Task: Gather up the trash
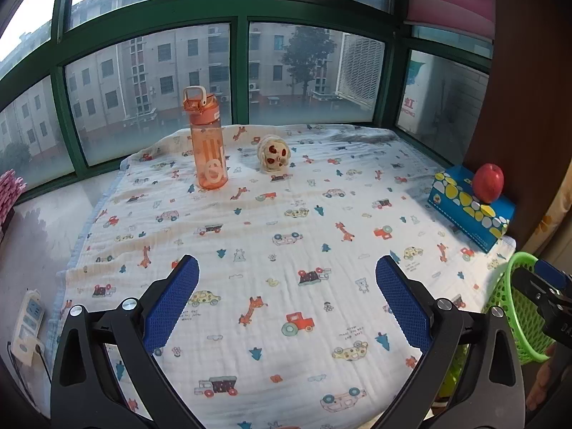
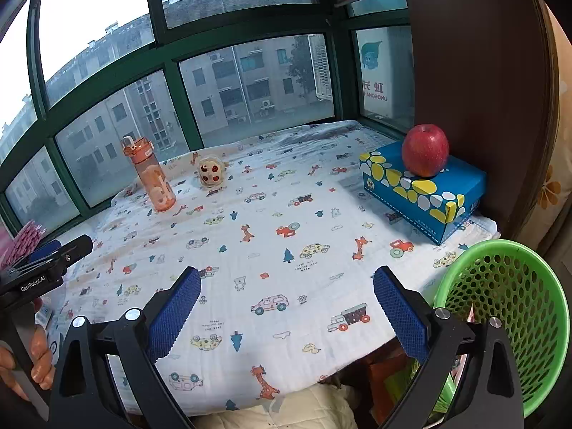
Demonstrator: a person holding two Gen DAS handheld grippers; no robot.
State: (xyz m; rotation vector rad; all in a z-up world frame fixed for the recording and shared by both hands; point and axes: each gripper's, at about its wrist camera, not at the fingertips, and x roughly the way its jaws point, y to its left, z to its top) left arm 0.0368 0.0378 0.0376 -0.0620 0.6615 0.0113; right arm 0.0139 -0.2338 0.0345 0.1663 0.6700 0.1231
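A crumpled cream wrapper with red spots (image 1: 273,153) lies near the back of the patterned cloth, right of an orange water bottle (image 1: 206,143); both also show in the right wrist view, the wrapper (image 2: 211,175) and the bottle (image 2: 152,178). A green mesh basket (image 2: 507,307) stands off the cloth's front right corner; its rim also shows in the left wrist view (image 1: 525,307). My left gripper (image 1: 286,286) is open and empty over the front of the cloth. My right gripper (image 2: 286,289) is open and empty, just left of the basket.
A blue tissue box (image 2: 425,189) with a red apple (image 2: 425,150) on it sits at the right edge by a brown wall. Green-framed windows close the back. A power strip (image 1: 28,321) lies on the sill at left.
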